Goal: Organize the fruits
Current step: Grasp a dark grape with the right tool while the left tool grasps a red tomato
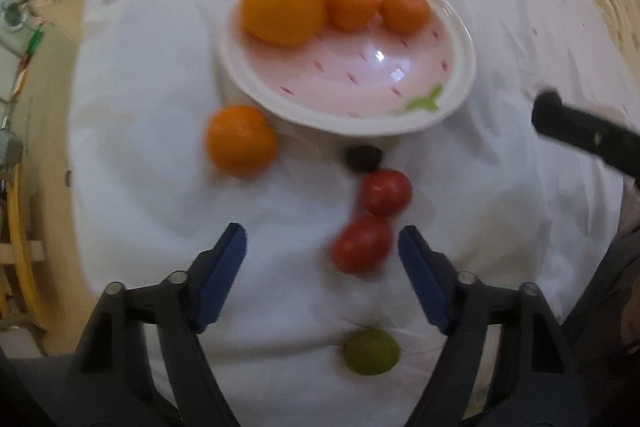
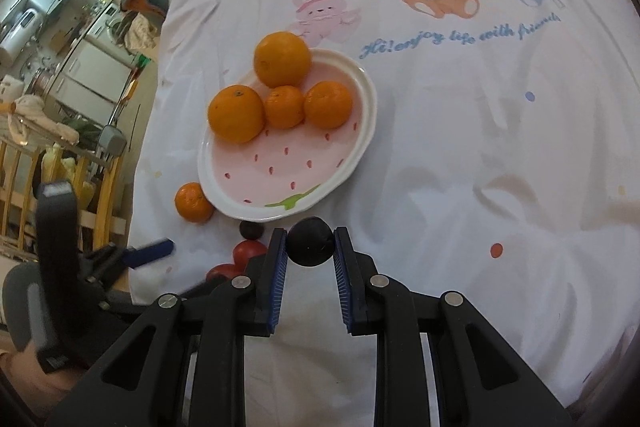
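A pink strawberry-pattern plate [image 1: 420, 115] [image 2: 352, 163] on a white cloth holds several oranges [image 1: 282, 9] [image 2: 236, 113]. One orange [image 1: 240, 141] [image 2: 193, 202] lies on the cloth by the plate's rim. A dark plum [image 1: 362, 158] [image 2: 251, 230], two red tomatoes [image 1: 386, 193] [image 1: 362, 245] and a green fruit [image 1: 372, 351] lie in front of the plate. My left gripper [image 1: 322, 241] is open, with the nearer tomato just inside its right finger. My right gripper [image 2: 310, 247] is shut on a second dark plum [image 2: 310, 242] near the plate's front rim.
The white cloth [image 2: 480, 147] carries printed cartoon animals and blue lettering. The right gripper's black arm [image 1: 584, 135] shows at the right of the left wrist view. The left gripper [image 2: 148, 251] shows at the lower left of the right wrist view. Furniture and clutter stand beyond the cloth's left edge.
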